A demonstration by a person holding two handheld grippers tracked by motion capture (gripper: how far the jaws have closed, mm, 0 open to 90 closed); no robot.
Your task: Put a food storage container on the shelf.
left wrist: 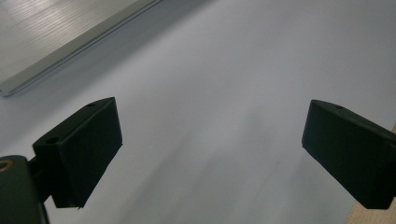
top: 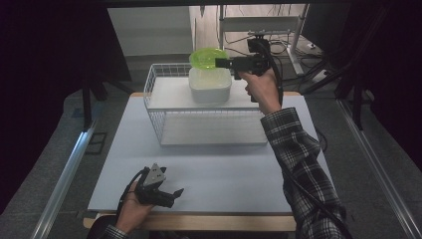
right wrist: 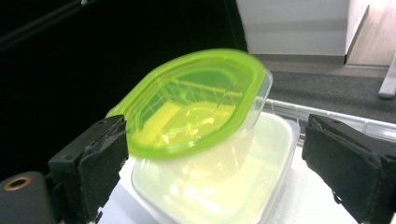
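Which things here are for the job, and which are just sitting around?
For the job:
- green-lidded tub, tilted on the white container
- white container on the wire rack
- wire rack
- right gripper, fingers open beside the tub

Just sitting around:
- left gripper, open, low over the table

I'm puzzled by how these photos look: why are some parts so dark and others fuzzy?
High view: dark surroundings, only the white table lit. Right gripper view: green-lidded container slightly blurred, glare on the white container beneath it. Left gripper view: soft shadows on bare tabletop.
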